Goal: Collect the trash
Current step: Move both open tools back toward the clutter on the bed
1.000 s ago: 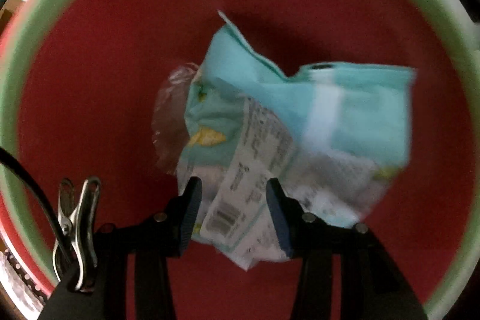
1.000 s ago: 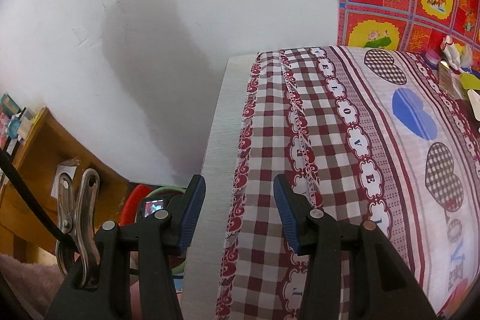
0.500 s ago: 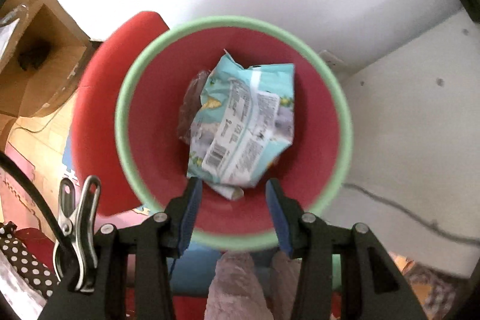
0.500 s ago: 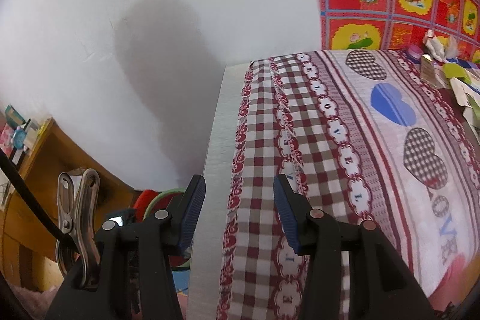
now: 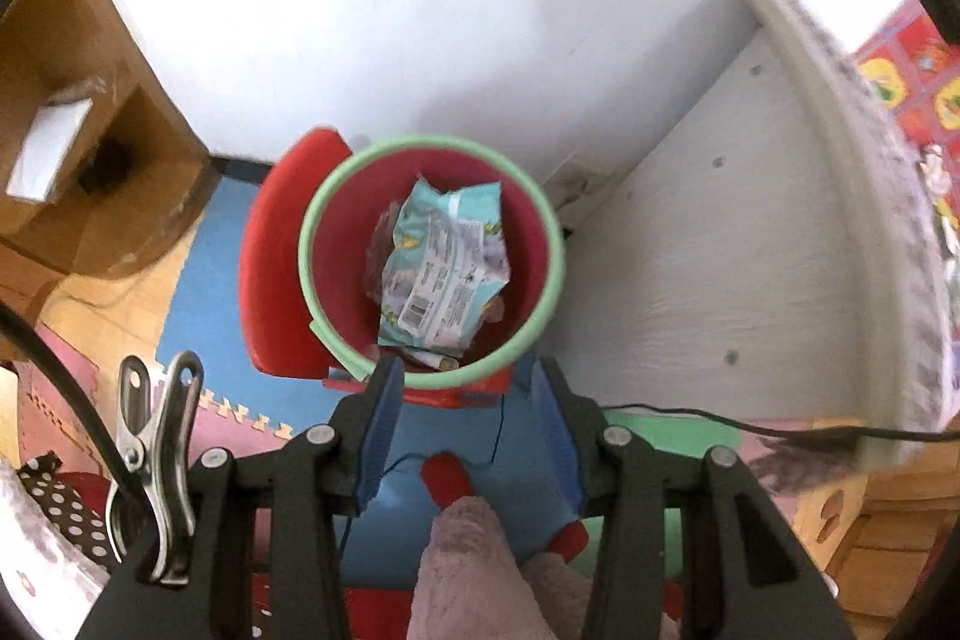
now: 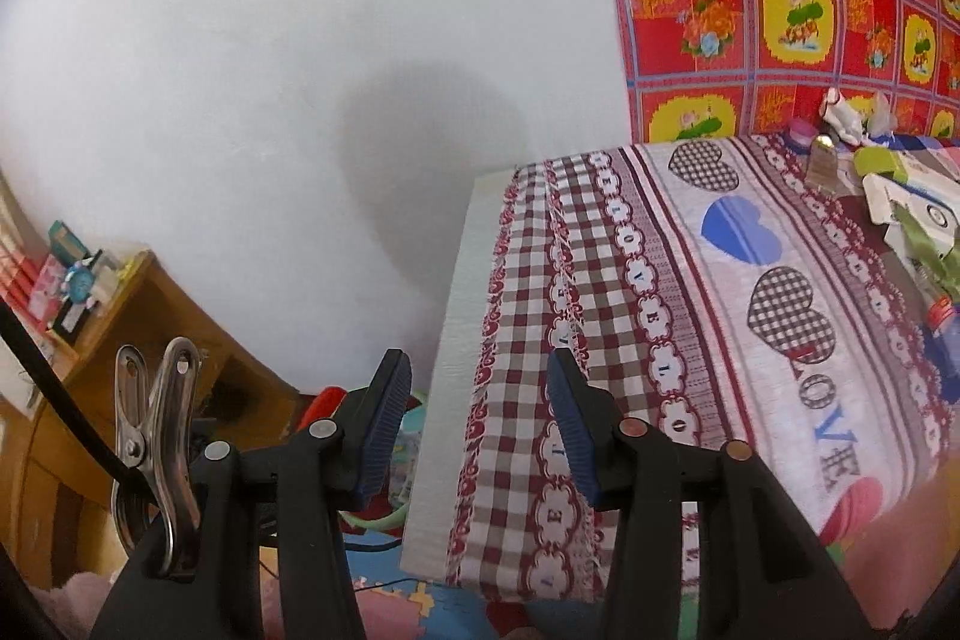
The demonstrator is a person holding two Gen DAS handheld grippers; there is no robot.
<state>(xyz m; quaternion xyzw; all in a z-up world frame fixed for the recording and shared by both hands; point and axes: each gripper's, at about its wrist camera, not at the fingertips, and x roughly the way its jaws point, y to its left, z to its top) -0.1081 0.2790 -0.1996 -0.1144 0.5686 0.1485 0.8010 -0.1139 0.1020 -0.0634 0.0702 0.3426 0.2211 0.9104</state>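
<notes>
The left gripper (image 5: 465, 382) hangs above the red bin (image 5: 432, 259) with the green rim, pointing steeply down into it, its blue pads apart and nothing between them. Down in the bin lies the teal snack wrapper (image 5: 447, 268), crumpled, printed side up, its long axis running from the bin's far rim toward the near rim, on top of a clear scrap of plastic. That piece looks dealt with. The bin stands on the foam floor mat (image 5: 192, 280), tight against the white side panel of the table (image 5: 690, 268).

Over to the right gripper (image 6: 477, 418): jaws also apart and empty, aimed across the near left corner of the table, where the checked tablecloth (image 6: 600, 328) hangs over the edge. The remaining clutter (image 6: 900, 202), packets and what looks like a bottle, sits along the table's far right edge, well apart from the pads and off to their right. So the right hand looks the nearer one for the next pick; it would need to swing right and forward across the cloth, while the left is down at the bin, well away from the tabletop
</notes>
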